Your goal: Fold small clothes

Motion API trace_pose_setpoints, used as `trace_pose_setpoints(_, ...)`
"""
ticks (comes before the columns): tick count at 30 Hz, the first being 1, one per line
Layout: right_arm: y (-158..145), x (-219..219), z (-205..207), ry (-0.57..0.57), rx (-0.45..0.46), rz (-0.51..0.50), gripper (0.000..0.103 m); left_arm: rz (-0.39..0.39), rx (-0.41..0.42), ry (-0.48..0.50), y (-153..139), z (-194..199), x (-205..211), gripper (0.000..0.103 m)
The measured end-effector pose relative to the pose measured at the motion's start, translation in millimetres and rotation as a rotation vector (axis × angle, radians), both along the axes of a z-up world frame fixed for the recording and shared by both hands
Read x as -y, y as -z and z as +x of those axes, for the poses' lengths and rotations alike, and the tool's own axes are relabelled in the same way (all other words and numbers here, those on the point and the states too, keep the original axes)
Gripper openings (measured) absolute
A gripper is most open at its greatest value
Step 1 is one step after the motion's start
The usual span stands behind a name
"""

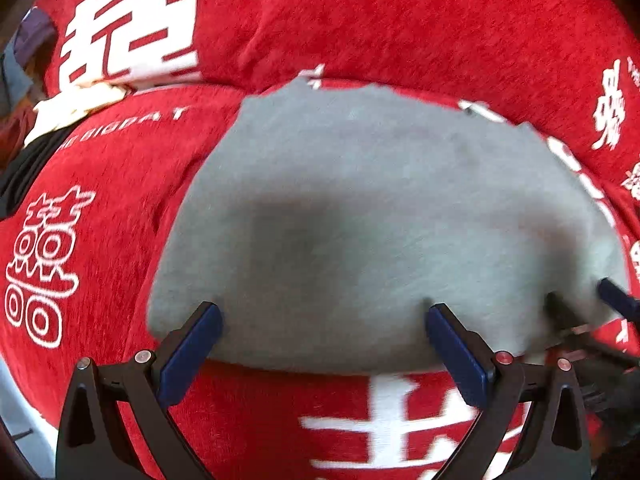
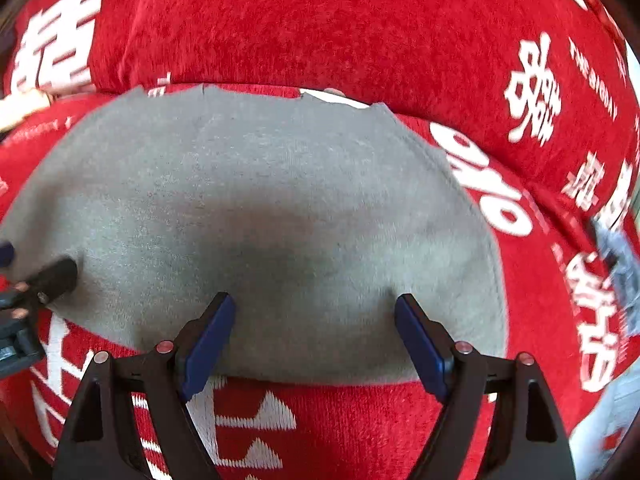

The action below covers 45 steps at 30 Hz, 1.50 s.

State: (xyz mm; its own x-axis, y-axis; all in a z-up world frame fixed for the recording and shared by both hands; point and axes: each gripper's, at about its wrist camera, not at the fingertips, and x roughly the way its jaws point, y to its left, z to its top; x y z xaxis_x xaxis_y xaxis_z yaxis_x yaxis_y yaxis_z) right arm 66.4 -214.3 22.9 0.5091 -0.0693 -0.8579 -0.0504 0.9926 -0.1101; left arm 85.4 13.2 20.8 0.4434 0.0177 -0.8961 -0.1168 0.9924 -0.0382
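Observation:
A small grey garment lies spread flat on a red cover with white characters. My left gripper is open, its blue pads wide apart over the garment's near edge with nothing pinched between them. My right gripper is open as well, above the same near edge further right. Each gripper shows at the rim of the other's view: the right one over the garment's right corner, the left one over its left side. Dark shadows lie on the cloth under both.
The red cover rises into a padded back behind the garment. Cream and black clothes are piled at the far left, with a purple-grey piece above them. A blue-grey cloth lies at the right.

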Motion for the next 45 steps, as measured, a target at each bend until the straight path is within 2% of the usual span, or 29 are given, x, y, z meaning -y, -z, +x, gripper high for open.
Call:
trace_pose_setpoints(2, -1, 20, 1, 0.042, -0.019, 0.054, 0.085, -0.015, 0.029, 0.004, 1, -6, -6, 0.103)
trace_pose_setpoints(8, -3, 66, -3, 0.102, -0.010, 0.188, 0.084, -0.015, 0.023, 0.014, 0, -10, -10, 0.103)
trace_pose_setpoints(12, -11, 64, -6, 0.097, -0.019, 0.149, 0.084, -0.011, 0.017, 0.006, -6, -14, -11, 0.103)
trace_pose_setpoints(17, -32, 48, -5, 0.068, 0.057, 0.134, 0.085, -0.034, 0.056, -0.026, -21, -14, -20, 0.103)
trace_pose_setpoints(22, -34, 12, 21, -0.001, 0.045, 0.112, 0.085, -0.042, 0.045, -0.042, -28, 16, -14, 0.103)
trace_pose_setpoints(27, -29, -3, 54, 0.006, 0.010, 0.141, 0.085, 0.000, 0.008, -0.031, -21, 57, 1, 0.103)
trace_pose_setpoints(32, -15, 4, 101, 0.037, -0.057, 0.120, 0.085, 0.010, -0.063, -0.042, 0, 98, 3, 0.103)
trace_pose_setpoints(34, -4, 13, 123, 0.070, -0.096, 0.121, 0.085, 0.020, -0.049, -0.042, 2, 112, 3, 0.103)
trace_pose_setpoints(36, -1, 21, 137, 0.084, -0.091, 0.128, 0.085, 0.016, -0.056, -0.040, 4, 127, 1, 0.103)
trace_pose_setpoints(39, 3, 26, 160, 0.082, -0.103, 0.131, 0.088, -0.002, -0.069, -0.039, 10, 149, -6, 0.103)
trace_pose_setpoints(43, 14, 33, 187, 0.094, -0.122, 0.140, 0.102, -0.008, -0.078, -0.047, 19, 174, -15, 0.103)
trace_pose_setpoints(45, 19, 34, 195, 0.101, -0.131, 0.113, 0.103, -0.017, -0.075, -0.039, 20, 182, -16, 0.103)
